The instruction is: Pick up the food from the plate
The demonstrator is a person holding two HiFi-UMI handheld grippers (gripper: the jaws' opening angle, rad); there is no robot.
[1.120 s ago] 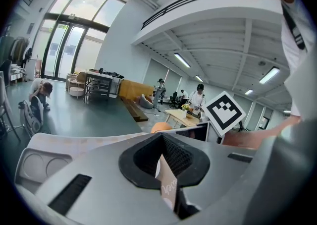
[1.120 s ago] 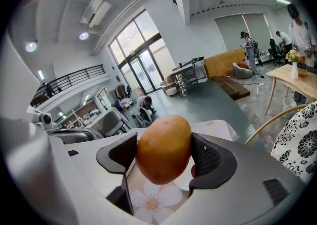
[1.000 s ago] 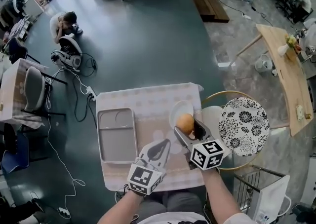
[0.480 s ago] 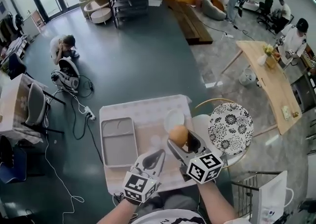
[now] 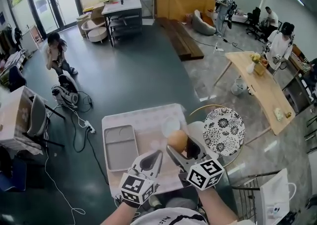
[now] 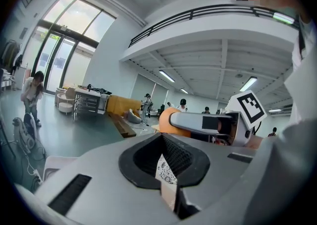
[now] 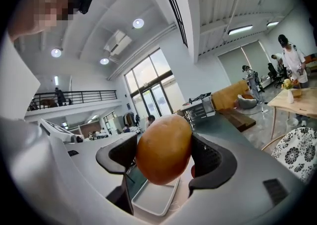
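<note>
1. The left gripper (image 5: 155, 157) has a light grey moulded shell, with two broad jaws curving to a point round a teardrop-shaped hollow.
2. The pads (image 6: 182, 153) lining that hollow are black and finely ribbed.
3. A dark rectangular slot (image 6: 70, 194) is sunk into the grey shell beside the hollow.
4. The right gripper (image 5: 179, 143) has the same grey shell, black ribbed lining and a small dark slot (image 7: 270, 185).
5. Each gripper carries a white cube with bold black square markers: the left cube (image 5: 134, 187) and the right cube (image 5: 205, 173).
6. The person wears a white top (image 5: 171, 217) with dark print on the chest.
</note>
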